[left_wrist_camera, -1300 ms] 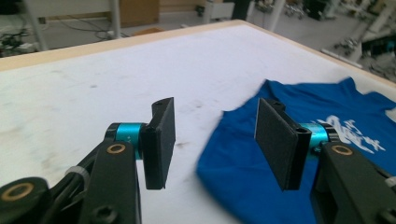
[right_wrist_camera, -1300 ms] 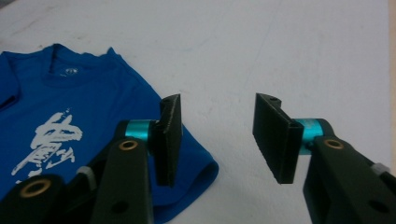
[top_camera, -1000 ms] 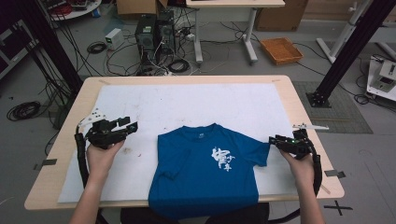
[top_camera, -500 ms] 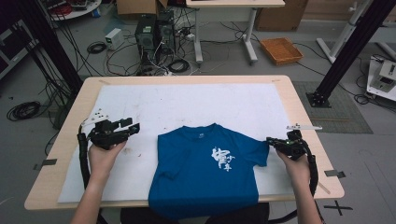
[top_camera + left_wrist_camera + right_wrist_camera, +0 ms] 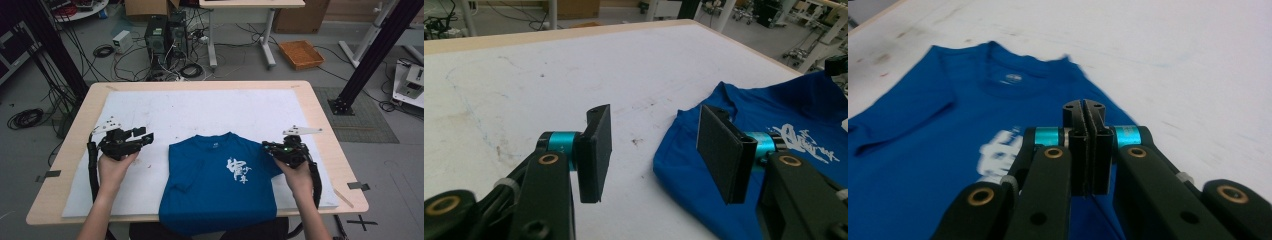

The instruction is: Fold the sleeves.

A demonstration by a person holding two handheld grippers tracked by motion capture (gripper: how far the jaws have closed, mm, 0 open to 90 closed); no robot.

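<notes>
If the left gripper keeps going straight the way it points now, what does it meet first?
Probably the blue T-shirt: the left gripper, fingers open, points at its near sleeve edge across bare white mat. Depth is unclear.

A deep blue cotton T-shirt [image 5: 220, 187] carries a white brush-style print [image 5: 238, 171] on its chest, toward 3 o'clock. It lies on a white, faintly stained mat [image 5: 200, 112] covering a pale wooden counter [image 5: 327, 127]. Both black grippers, left gripper [image 5: 145, 136] and right gripper [image 5: 266, 146], show turquoise metal collars and brass-coloured pivots.
</notes>
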